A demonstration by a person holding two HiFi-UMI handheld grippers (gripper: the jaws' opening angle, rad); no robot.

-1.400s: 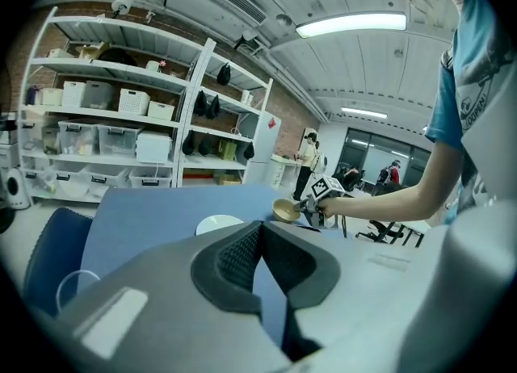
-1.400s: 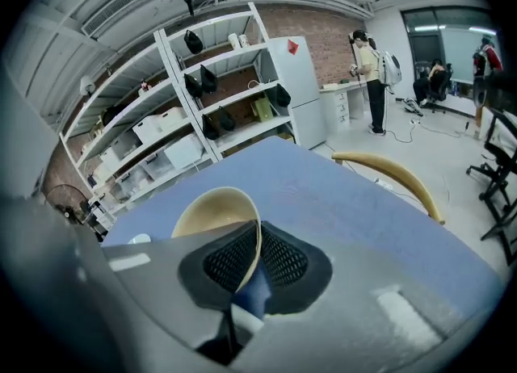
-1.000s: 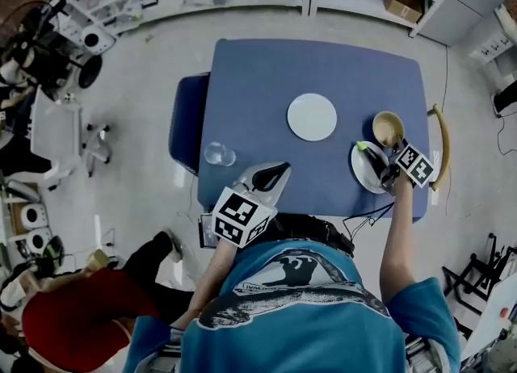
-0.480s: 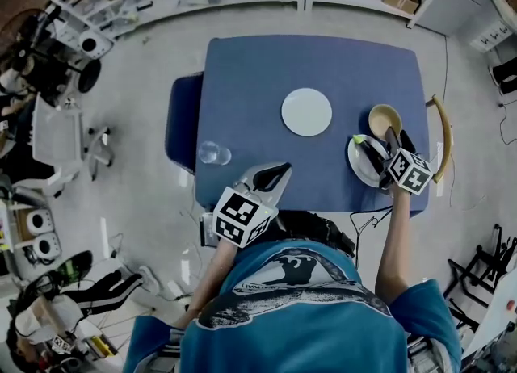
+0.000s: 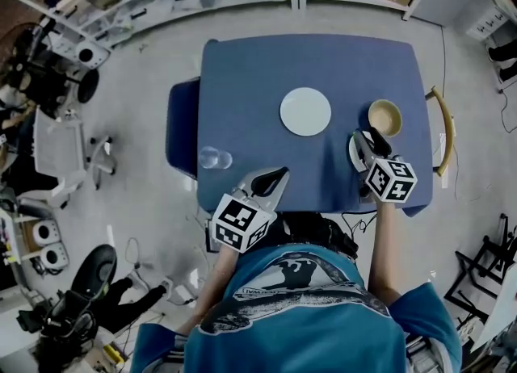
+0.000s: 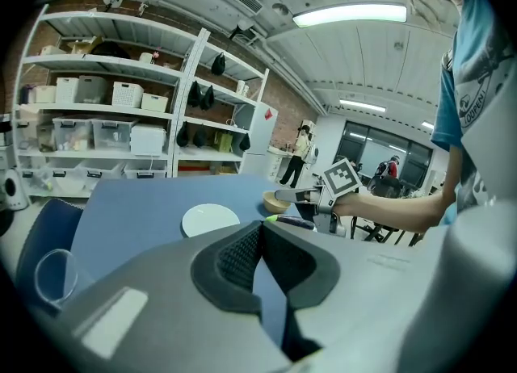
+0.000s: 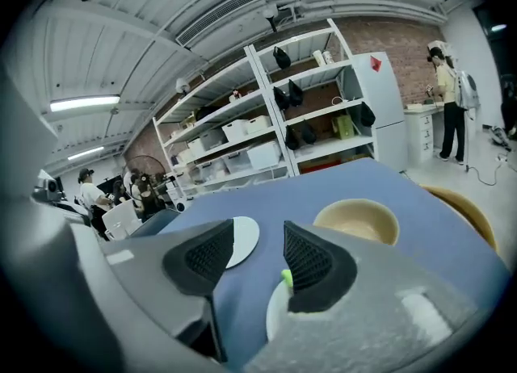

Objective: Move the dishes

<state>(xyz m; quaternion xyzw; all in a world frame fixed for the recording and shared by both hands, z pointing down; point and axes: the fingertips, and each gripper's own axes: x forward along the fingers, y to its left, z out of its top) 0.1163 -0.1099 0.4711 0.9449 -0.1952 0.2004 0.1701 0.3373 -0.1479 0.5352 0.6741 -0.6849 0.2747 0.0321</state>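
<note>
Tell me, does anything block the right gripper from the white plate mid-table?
Nothing visible does. Only bare blue table lies between the right gripper and the white plate; its jaws, just opened, hold nothing.

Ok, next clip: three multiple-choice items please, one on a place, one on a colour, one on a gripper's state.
1. Where on the table does the glass stand? A near its left edge; B in its middle; C at its far right corner.
2. What colour is the bowl? A red; B tan; C black.
3. How do the right gripper's jaws stand? A shut on the glass; B shut on the bowl; C apart, nothing between.
Key: 1 A, the head view shows it by that edge. 2 B, it shows tan in the right gripper view. 3 C, the jaws have just been opening, with nothing between them.
</note>
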